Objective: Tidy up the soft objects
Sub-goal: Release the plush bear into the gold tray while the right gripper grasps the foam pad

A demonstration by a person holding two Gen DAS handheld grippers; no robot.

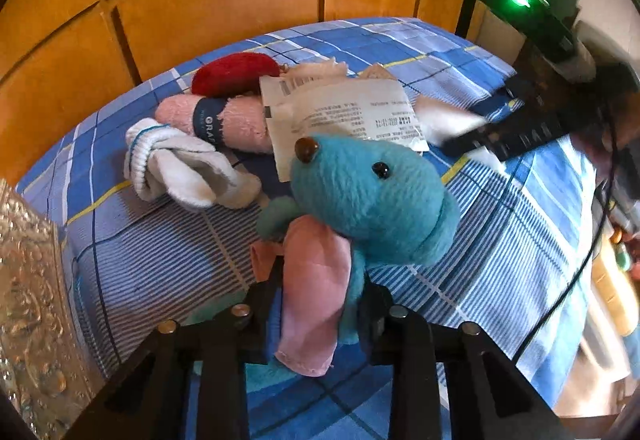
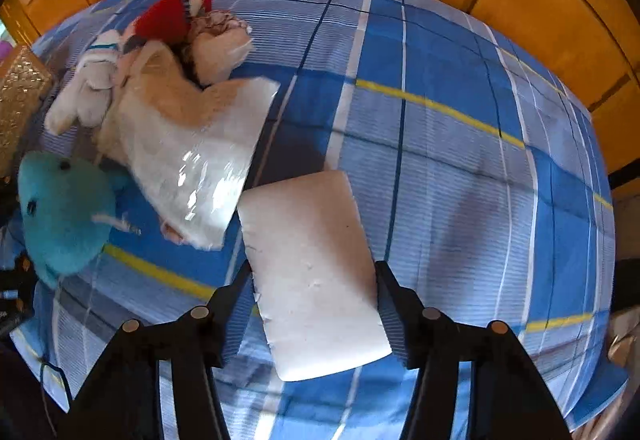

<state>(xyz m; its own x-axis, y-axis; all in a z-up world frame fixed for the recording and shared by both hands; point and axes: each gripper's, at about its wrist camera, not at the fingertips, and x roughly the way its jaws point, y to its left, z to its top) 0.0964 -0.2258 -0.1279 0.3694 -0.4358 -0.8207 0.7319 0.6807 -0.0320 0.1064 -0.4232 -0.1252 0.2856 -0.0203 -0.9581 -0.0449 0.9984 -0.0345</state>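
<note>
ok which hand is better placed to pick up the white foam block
Right. The right gripper already straddles the white foam block, while the left gripper is shut on the blue plush toy.

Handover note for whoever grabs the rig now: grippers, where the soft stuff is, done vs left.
Left gripper: shut on the blue plush toy, lifted above the plaid bed sheet.
Right gripper: jaws flank the white foam block; right pad touches, firm grip unclear.
Pile at far side: white socks, pink towel roll, red plush, bagged white plush.
Done: nothing visibly sorted. Left: place the toy and the block, then the pile.
</note>
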